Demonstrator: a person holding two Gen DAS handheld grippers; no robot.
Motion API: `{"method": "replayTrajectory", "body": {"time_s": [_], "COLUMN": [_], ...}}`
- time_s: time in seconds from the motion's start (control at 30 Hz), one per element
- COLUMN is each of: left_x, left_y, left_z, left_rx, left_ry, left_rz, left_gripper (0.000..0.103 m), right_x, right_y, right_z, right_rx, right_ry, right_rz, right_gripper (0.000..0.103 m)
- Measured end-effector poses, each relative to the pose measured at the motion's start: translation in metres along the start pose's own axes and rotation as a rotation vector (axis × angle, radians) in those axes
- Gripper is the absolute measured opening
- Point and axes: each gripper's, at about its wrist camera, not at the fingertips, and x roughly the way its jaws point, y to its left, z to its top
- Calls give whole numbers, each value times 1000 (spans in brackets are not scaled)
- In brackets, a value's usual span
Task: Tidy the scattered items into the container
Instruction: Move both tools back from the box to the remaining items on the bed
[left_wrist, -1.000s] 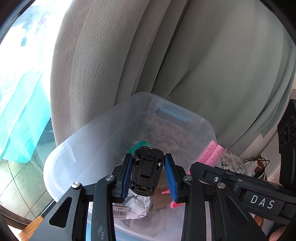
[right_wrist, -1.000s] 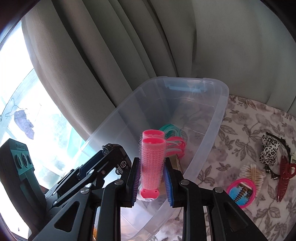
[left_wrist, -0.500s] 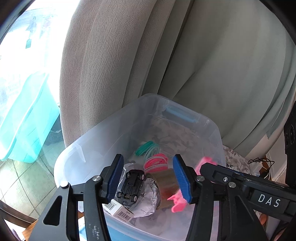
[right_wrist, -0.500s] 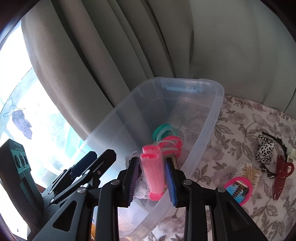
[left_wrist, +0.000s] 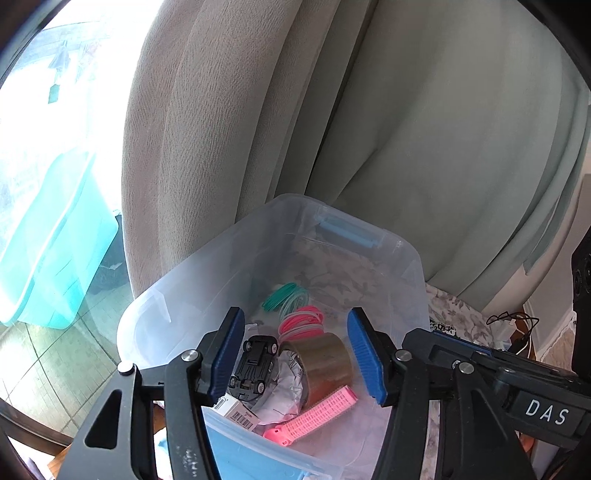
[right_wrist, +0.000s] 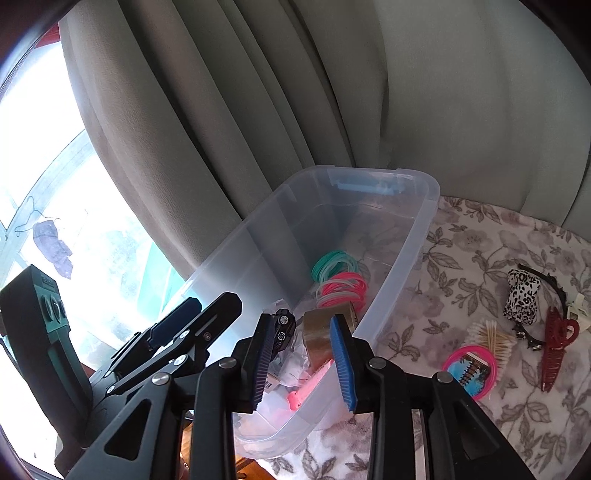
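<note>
Left tongs (left_wrist: 295, 352): I read them as spread wide with nothing between the pads, poised above the near end of the clear plastic bin (left_wrist: 402, 254) – placed, I judge, so anything let go falls inside the walls.
Right tongs (right_wrist: 301, 360): parted and holding nothing, over the same near end.
Pink hair roller (left_wrist: 314, 415): inside the bin, lying flat; long axis runs diagonally, capped end toward the near wall, far end resting against the roll of brown tape (left_wrist: 321, 360).
Toy car (left_wrist: 255, 365): inside the bin, belly up on crumpled white wrapping, wheels showing; long axis points roughly from the near wall toward the far one.
Band bundles: green elastic bands (right_wrist: 334, 264) and pink elastic bands (right_wrist: 341, 290) lie side by side on the bin floor.
Worktop (right_wrist: 461, 236): floral cloth – leopard-print bow clip (right_wrist: 521, 302), dark red claw clip (right_wrist: 556, 341), cotton swabs (right_wrist: 487, 334) and pink-rimmed round item (right_wrist: 471, 371) lie outside the bin.
Progress: partly done, I judge; those four remain out.
</note>
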Motion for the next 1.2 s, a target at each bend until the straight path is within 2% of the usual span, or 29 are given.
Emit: {"method": "replayTrajectory", "body": {"time_s": [0.33, 0.57, 0.93, 1.2], "left_x": [-34, -58, -78, -81], "left_y": [-29, -63, -143, -186], "left_z": [2, 3, -6, -16], "left_rx": [72, 142, 282, 318], "left_ry": [-24, -43, -61, -59], "left_rz": [-17, -35, -121, -160], "left_gripper": [59, 60, 60, 60], "right_x": [-48, -90, -167, -208], "right_y": [-10, -23, -80, -126], "right_z": [-11, -27, -55, -73], "right_rx": [55, 95, 216, 324], "right_ry": [-77, -149, -282, -346], "right_rz": [16, 26, -9, -25], "right_gripper": [40, 43, 49, 57]}}
